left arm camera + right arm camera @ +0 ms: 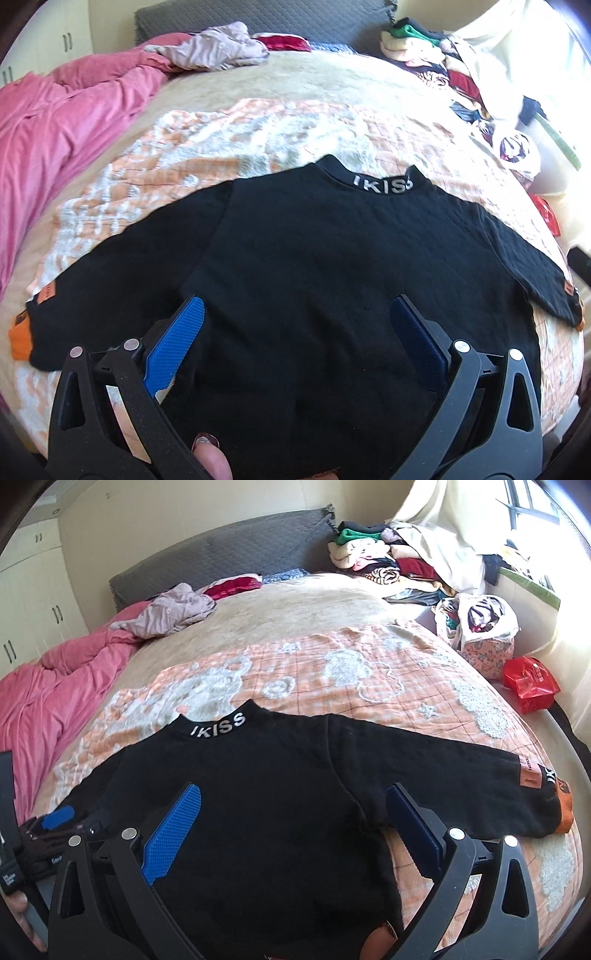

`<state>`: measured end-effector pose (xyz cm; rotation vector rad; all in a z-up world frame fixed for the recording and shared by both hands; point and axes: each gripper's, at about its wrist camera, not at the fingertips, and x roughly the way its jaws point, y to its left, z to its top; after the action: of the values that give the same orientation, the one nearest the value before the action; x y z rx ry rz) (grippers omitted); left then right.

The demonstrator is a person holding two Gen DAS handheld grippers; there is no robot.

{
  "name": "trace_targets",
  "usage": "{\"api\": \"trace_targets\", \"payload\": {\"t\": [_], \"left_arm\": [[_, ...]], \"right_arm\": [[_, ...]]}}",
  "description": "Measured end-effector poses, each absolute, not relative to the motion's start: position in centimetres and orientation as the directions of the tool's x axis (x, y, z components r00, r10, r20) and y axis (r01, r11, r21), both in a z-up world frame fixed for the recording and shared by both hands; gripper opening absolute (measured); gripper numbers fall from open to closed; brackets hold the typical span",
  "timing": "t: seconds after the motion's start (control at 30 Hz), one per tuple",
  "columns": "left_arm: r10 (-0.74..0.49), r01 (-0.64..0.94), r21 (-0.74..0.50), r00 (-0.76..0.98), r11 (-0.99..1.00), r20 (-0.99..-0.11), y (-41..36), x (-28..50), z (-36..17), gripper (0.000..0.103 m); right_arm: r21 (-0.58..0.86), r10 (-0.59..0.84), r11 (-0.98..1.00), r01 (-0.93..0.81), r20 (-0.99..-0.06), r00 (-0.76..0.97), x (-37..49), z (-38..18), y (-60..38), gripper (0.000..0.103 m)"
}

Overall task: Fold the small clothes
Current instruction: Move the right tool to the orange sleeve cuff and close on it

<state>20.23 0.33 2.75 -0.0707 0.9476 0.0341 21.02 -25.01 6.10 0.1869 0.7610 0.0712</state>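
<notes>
We find one black long-sleeved top [314,266], collar lettered "IKISS", lying flat on the orange patterned blanket [258,129] on the bed, collar away from us, hem nearest, both sleeves spread out to the sides. The left tongs [295,325] are spread wide and hold nothing, poised over the lower left of the body near the left sleeve [92,291]. The right tongs [293,808] are likewise spread and empty, over the lower right of the body beside the right sleeve [461,775]. We cannot tell whether either touches the cloth. We judge that the fold has not begun. To do the first fold well, in our opinion, each tongs should take one sleeve near its orange cuff, pinching a single layer only, and carry it across the chest so the sleeve lies straight and the side edges stay parallel; the body should be smoothed before the hem is brought up to the collar. Dragging could bunch the blanket beneath. Count: one top, two sleeves, two tongs, one pink duvet [55,686] at the left, one grey headboard [229,557], one red bag [530,683] at the right edge, and one pile of unsorted clothes [388,557] by the window, its items too jumbled to count.
</notes>
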Motion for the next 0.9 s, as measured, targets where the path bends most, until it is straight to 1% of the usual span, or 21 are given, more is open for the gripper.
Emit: {"api": "trace_targets", "payload": {"t": [0.23, 0.4, 0.57, 0.77, 0.9], "left_arm": [[0.001, -0.05, -0.034, 0.574, 0.998, -0.819, -0.3, 21.7, 1.6, 0.095], [0.01, -0.047, -0.021, 0.564, 0.999, -0.825, -1.3, 22.4, 1.0, 0.095], [0.001, -0.022, -0.013, 0.556, 1.0, -0.831, -2.9, 23.0, 0.5, 0.095], [-0.024, 0.006, -0.025, 0.553, 1.0, -0.833, -4.7, 23.4, 0.2, 0.095], [-0.04, 0.029, -0.029, 0.542, 0.999, -0.839, -6.0, 23.6, -0.2, 0.095]], "right_arm": [[0.194, 0.032, 0.971, 0.137, -0.681, 0.732, 21.6, 5.0, -29.8, 0.099], [0.192, -0.048, 0.949, 0.252, -0.699, 0.714, 21.6, 3.4, -33.5, 0.099], [0.228, -0.093, 0.909, 0.35, -0.707, 0.701, 20.9, 2.4, -36.7, 0.099], [0.249, -0.136, 0.856, 0.453, -0.737, 0.662, 20.5, 0.4, -39.7, 0.099], [0.252, -0.192, 0.8, 0.544, -0.752, 0.631, 19.9, -0.7, -42.1, 0.099]]}}
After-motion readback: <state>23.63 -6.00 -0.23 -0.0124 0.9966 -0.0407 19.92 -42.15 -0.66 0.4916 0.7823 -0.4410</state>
